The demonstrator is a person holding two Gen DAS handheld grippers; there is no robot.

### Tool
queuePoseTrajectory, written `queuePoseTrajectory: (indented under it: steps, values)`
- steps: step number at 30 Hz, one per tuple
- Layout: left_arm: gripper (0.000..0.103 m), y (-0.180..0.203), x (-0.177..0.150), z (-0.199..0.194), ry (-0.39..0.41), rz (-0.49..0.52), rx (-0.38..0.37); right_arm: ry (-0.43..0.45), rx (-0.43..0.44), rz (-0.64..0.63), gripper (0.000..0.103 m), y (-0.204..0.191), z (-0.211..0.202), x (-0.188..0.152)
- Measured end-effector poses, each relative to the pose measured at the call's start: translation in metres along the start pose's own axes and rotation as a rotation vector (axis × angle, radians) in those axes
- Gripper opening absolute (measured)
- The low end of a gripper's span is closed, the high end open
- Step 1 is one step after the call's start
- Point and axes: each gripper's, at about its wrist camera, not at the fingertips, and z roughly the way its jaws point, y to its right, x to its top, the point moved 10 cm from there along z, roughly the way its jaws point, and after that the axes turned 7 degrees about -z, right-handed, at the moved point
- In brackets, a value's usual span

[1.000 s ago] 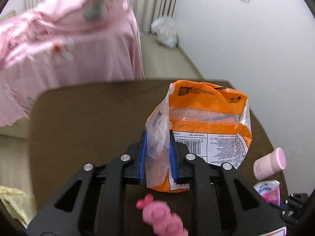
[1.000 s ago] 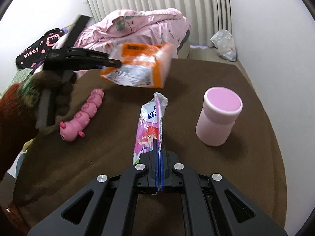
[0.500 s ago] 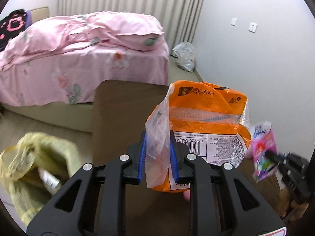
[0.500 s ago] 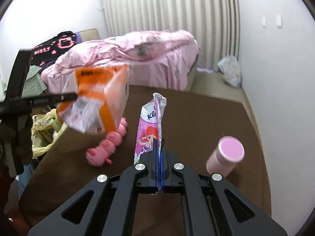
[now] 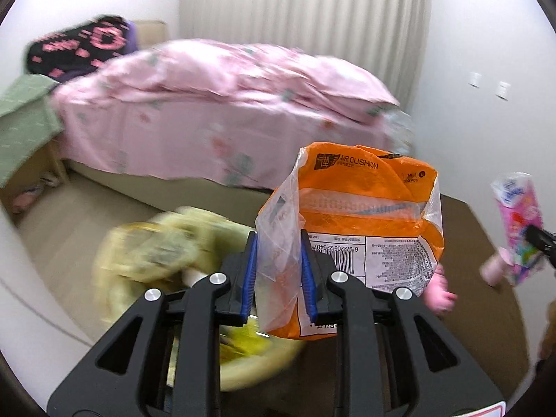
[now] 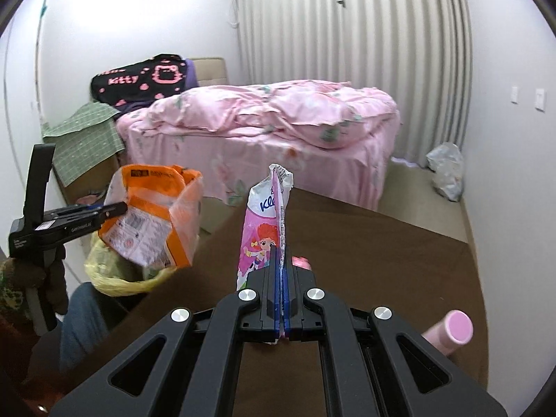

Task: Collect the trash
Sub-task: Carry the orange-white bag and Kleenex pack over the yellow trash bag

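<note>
Two wrappers in the air, one per gripper. Left gripper [image 5: 279,274] pinches the clear edge of the orange bag [image 5: 365,229], blue pads pressed on the film; jaws only narrowly apart, set by the crumpled plastic between them. Bag hangs off the table edge, above the yellow trash bag [image 6: 118,278] on the floor. Right gripper [image 6: 280,290] is clamped flat on the pink tissue pack wrapper [image 6: 266,229], which stands upright over the brown table [image 6: 382,243]. Pink cup [image 6: 451,330] lies tilted on the table, low right. Pink toy [image 5: 439,293] sits behind the orange bag. Pink bed [image 6: 278,132] in the background.
</note>
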Motion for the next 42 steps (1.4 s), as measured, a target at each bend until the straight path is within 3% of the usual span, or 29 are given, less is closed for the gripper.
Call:
queuePoseTrajectory:
  steps: [2,6,12,15,18,23,26,32,42]
  values:
    - [0.022,-0.029,0.006,-0.003,0.038,-0.017,0.079,-0.002,0.018,-0.016,0.003,-0.012,0.004,0.007]
    - [0.022,-0.09,-0.002,0.005,0.025,-0.103,0.215,-0.017,0.052,-0.056,0.003,-0.038,0.017,0.017]
    - [0.022,-0.128,-0.043,0.032,-0.063,-0.048,0.393,-0.058,0.126,-0.121,0.003,-0.078,0.057,0.032]
    - [0.022,-0.136,-0.066,0.048,-0.135,-0.076,0.36,-0.079,0.187,-0.165,0.003,-0.109,0.084,0.041]
    - [0.022,-0.126,-0.085,0.067,-0.229,-0.102,0.244,-0.116,0.247,-0.193,0.003,-0.138,0.116,0.041]
    - [0.022,-0.11,-0.101,0.08,-0.3,-0.159,0.119,-0.22,0.346,-0.219,0.003,-0.182,0.175,0.029]
    - [0.022,-0.121,-0.098,0.082,-0.295,-0.221,0.129,-0.28,0.375,-0.239,0.003,-0.201,0.202,0.016]
    - [0.025,-0.125,-0.095,0.088,-0.301,-0.223,0.159,-0.416,0.417,-0.222,0.003,-0.218,0.242,-0.011]
    - [0.028,-0.115,-0.087,0.098,-0.33,-0.258,0.095,-0.45,0.419,-0.158,0.003,-0.199,0.251,-0.024]
